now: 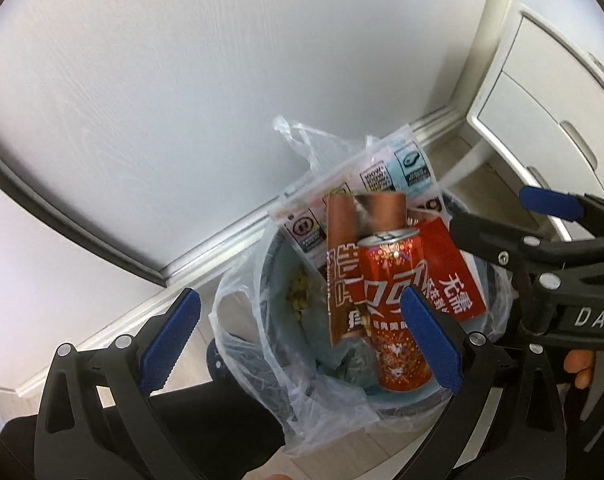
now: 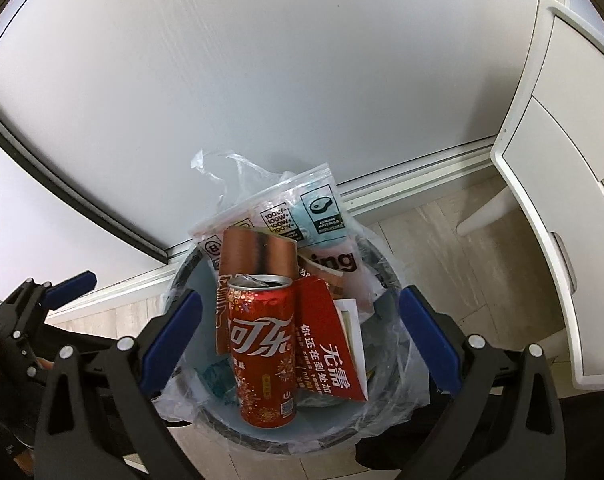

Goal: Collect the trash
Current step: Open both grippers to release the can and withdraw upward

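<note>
Both the left hand-held gripper (image 1: pixel 298 336) and right hand-held gripper (image 2: pixel 300 340) gape wide, gripping nothing, above the bin (image 2: pixel 206 408), where the can (image 2: pixel 262 356) leans among wrappers (piled high) and could topple out if nudged.

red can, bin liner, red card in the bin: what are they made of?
Red can: looks like thin aluminium with a glossy printed skin; bare silver rim and pull-tab opening on top.
Bin liner: thin clear plastic film, crinkled, see-through, draped over the bin rim.
Red card: probably coated paperboard; flat, creased, white reverse showing at one edge.
</note>
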### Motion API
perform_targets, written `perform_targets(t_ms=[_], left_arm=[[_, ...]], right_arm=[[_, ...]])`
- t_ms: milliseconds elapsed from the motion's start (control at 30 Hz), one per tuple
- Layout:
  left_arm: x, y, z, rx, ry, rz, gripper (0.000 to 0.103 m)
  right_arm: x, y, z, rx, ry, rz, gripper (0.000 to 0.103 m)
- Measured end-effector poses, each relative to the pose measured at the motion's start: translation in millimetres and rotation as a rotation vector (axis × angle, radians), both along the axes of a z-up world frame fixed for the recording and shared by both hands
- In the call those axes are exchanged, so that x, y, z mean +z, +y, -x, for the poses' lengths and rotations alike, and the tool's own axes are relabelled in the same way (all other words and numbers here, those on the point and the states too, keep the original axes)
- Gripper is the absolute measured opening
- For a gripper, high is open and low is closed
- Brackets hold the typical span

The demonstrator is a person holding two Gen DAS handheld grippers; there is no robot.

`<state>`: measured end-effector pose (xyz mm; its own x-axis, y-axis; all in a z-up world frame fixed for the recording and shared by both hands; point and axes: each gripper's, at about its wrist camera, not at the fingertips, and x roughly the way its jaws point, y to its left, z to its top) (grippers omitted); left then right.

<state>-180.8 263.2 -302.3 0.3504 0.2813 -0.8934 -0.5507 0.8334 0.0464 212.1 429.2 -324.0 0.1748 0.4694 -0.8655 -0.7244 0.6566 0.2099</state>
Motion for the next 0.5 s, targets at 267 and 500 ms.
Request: perform_targets(t_ms=[267, 500], left_arm=[[7.5, -7.3, 0.6, -0.018, -0.038, -0.012, 0.097], [4.2, -11.4, -1.0, -0.046, -0.026, 0.010, 0.097]], right_arm=[[2.8, -0.6, 2.3, 0.000, -0.020, 0.000, 0.096], [3.5, -0.3, 3.1, 0.006, -0.023, -0.001, 0.096]])
